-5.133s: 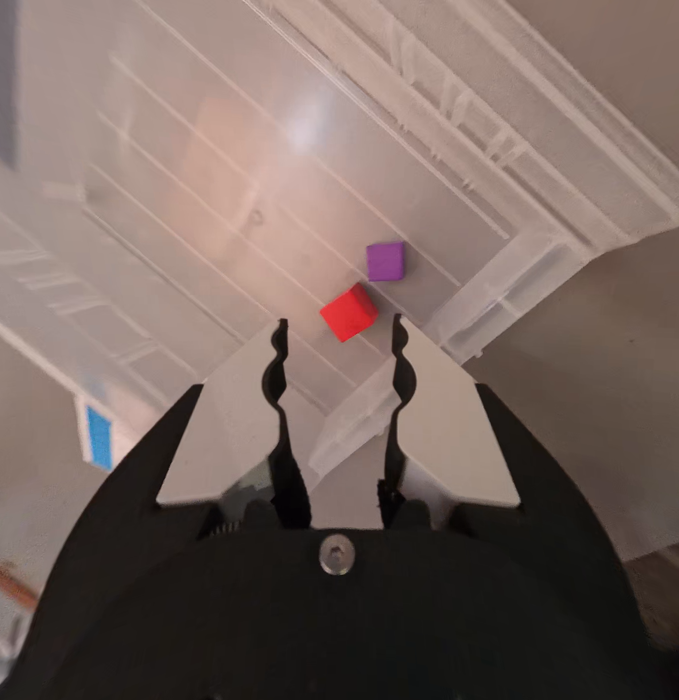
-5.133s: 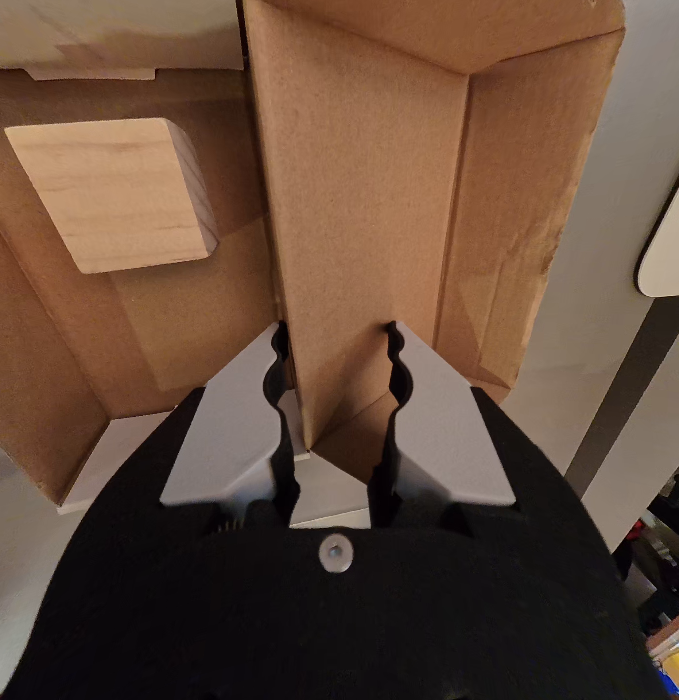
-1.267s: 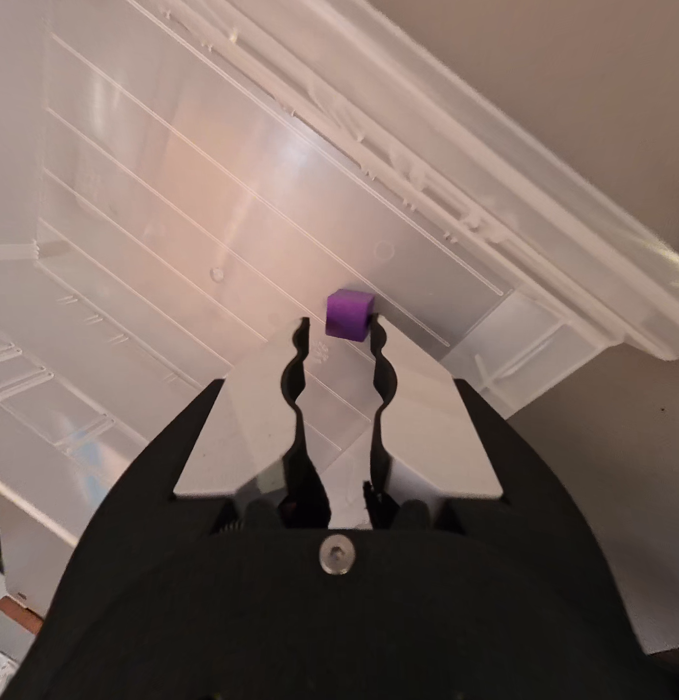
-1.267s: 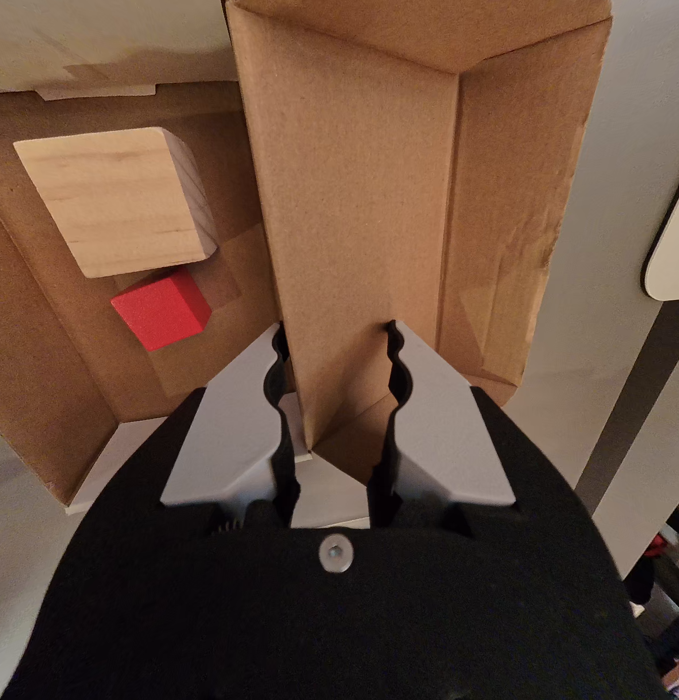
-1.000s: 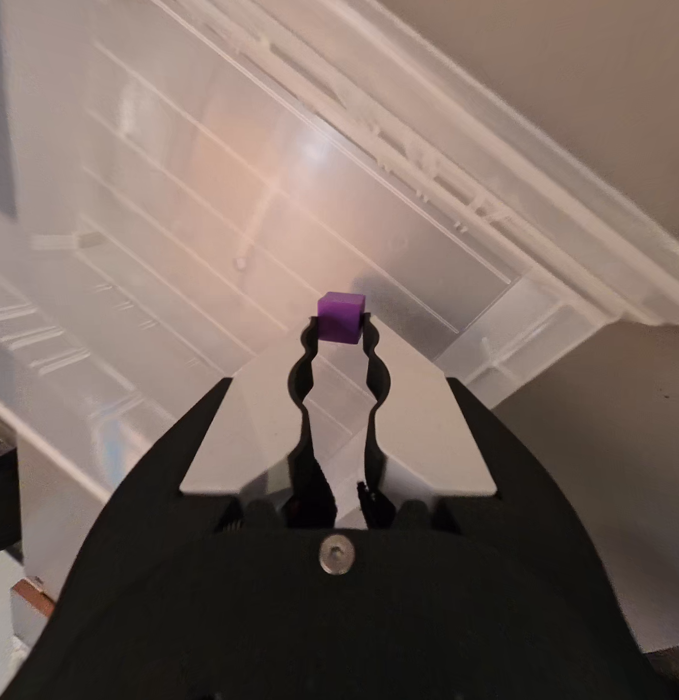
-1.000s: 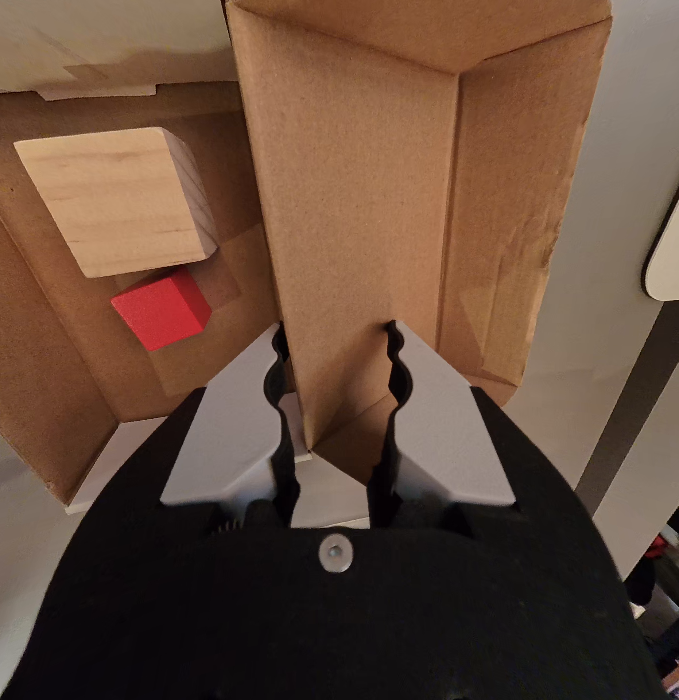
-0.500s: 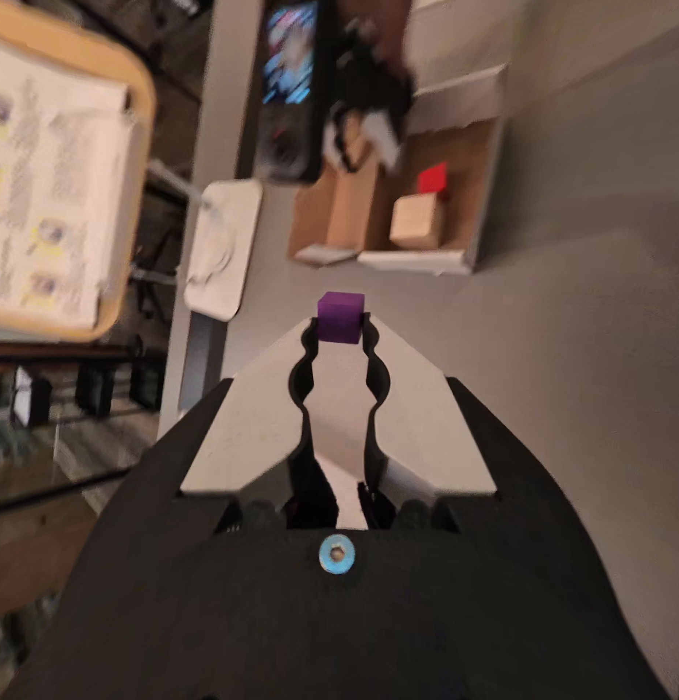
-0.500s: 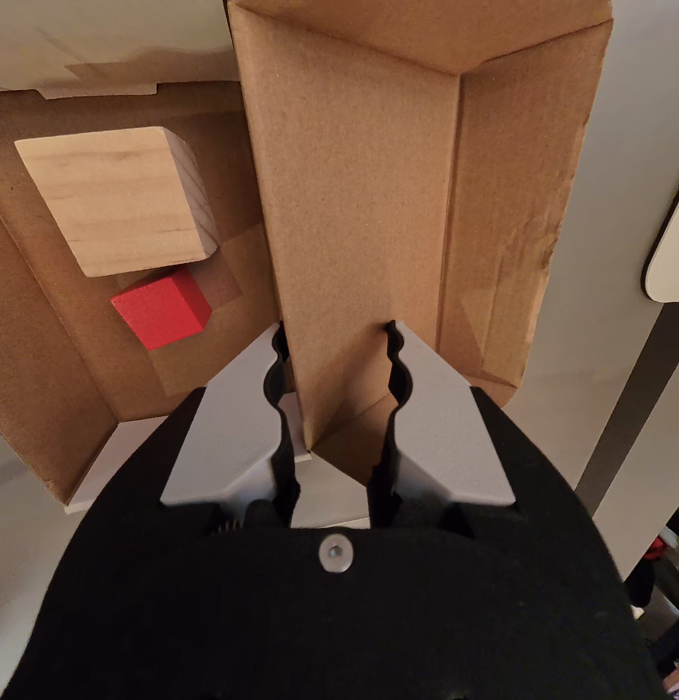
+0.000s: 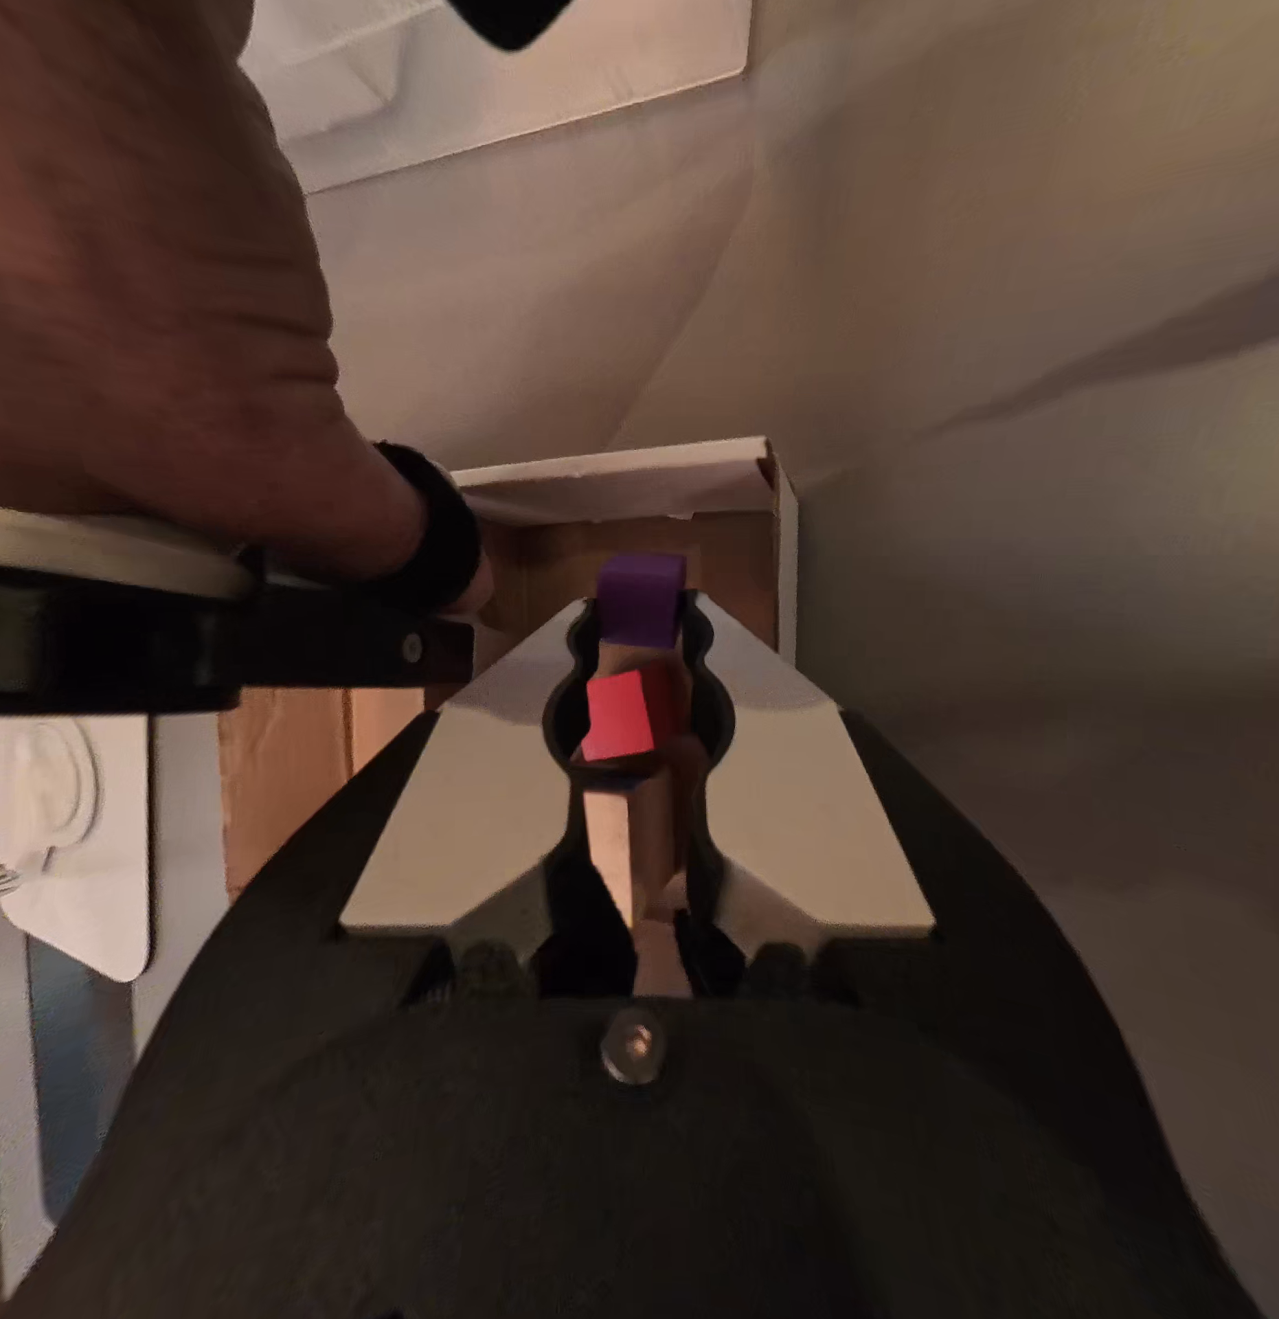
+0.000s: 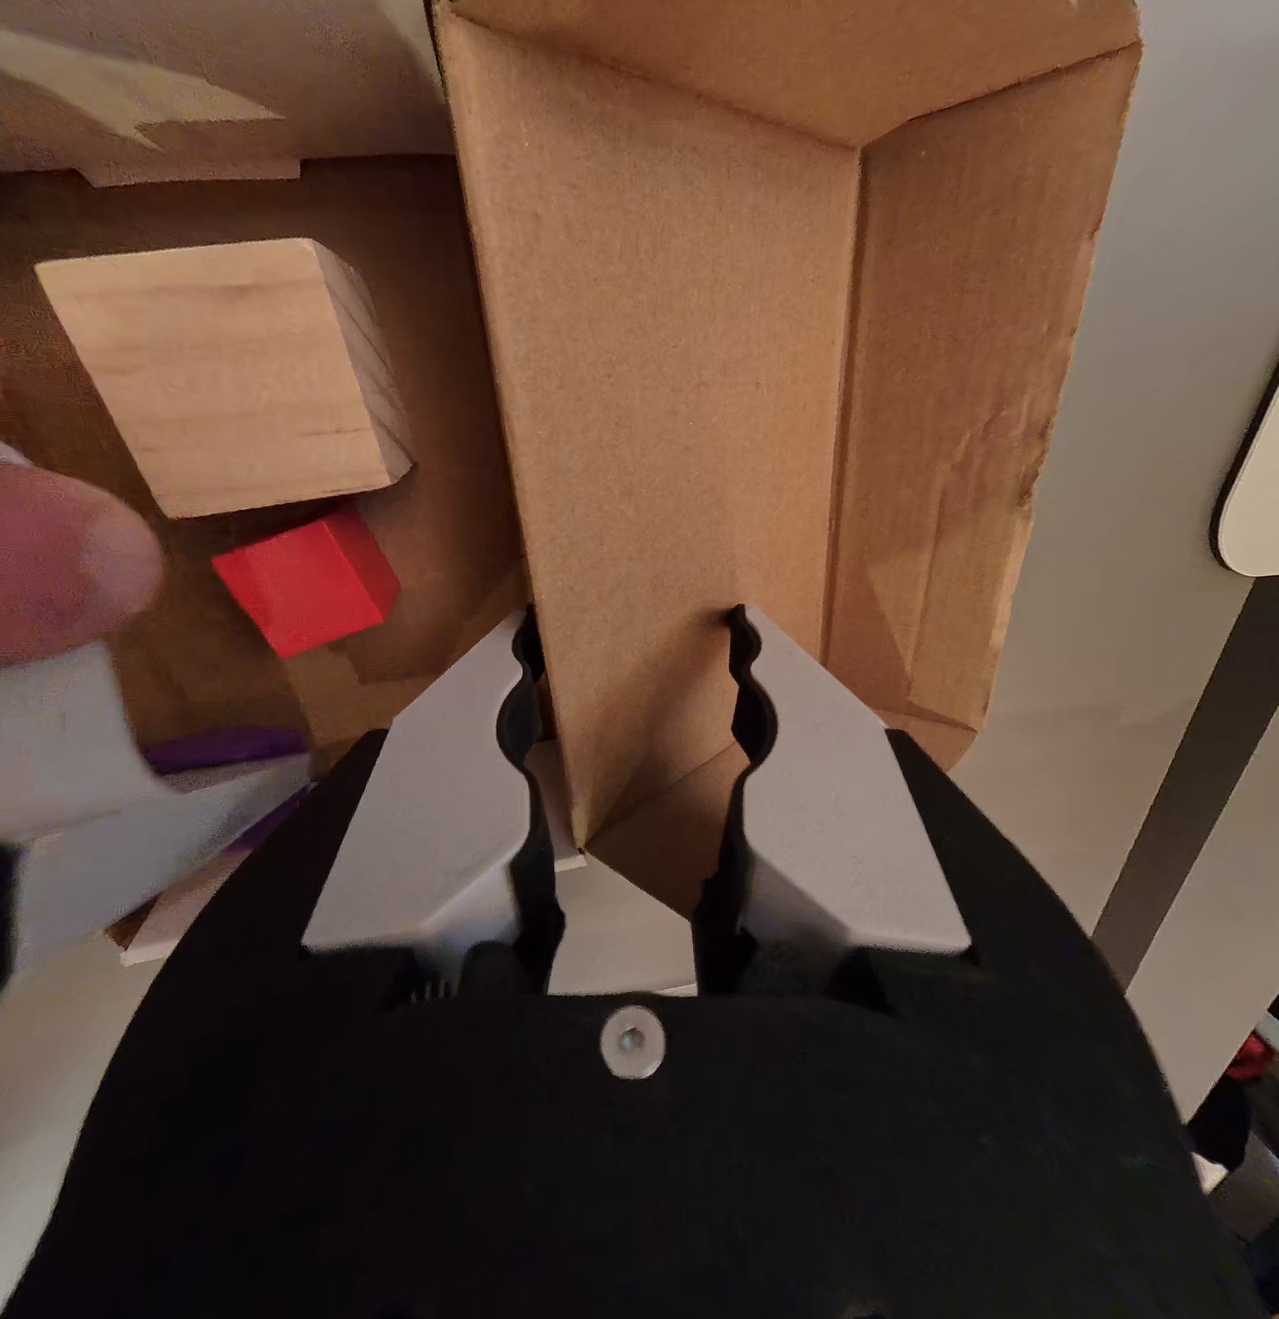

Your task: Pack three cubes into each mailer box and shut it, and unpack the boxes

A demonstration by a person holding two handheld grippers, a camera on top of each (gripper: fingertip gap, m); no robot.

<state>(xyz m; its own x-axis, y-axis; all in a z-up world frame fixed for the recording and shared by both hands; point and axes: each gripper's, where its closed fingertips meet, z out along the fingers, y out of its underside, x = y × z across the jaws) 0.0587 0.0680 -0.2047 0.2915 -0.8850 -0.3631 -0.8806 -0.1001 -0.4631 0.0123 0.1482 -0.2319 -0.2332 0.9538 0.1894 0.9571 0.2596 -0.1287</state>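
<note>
In the left wrist view, the left gripper (image 9: 640, 607) pinched a purple cube (image 9: 638, 603) between its fingertips, the jaws drawn in narrow around it. Beyond the cube lay the open mailer box (image 9: 778, 557), its brown inside and white outer wall showing. Through the gap between the fingers a red cube (image 9: 617, 717) showed on the box floor, with a strip of pale wood below it, probably the wooden block, though the fingers hid most of it. A person's hand (image 9: 158, 285) filled the upper left, wrapped around the black body of the right gripper (image 9: 437, 646), which reached in from the left toward the box. A white pad-like object (image 9: 73, 842) lay at the lower left on the grey table (image 9: 1050, 642).

In the right wrist view, the right gripper (image 10: 633, 621) stood with its jaws moderately apart, straddling an upright cardboard flap (image 10: 665, 400) of the mailer box; whether the fingers pressed on it could not be told. To the left, on the box floor, a wooden block (image 10: 215, 371) sat with the red cube (image 10: 305, 582) touching its near corner. A blurred fingertip (image 10: 51, 557) and the white finger of the left gripper (image 10: 144, 771) came in at the left edge, with a smear of purple (image 10: 223, 746) beside them over the box's near wall.
</note>
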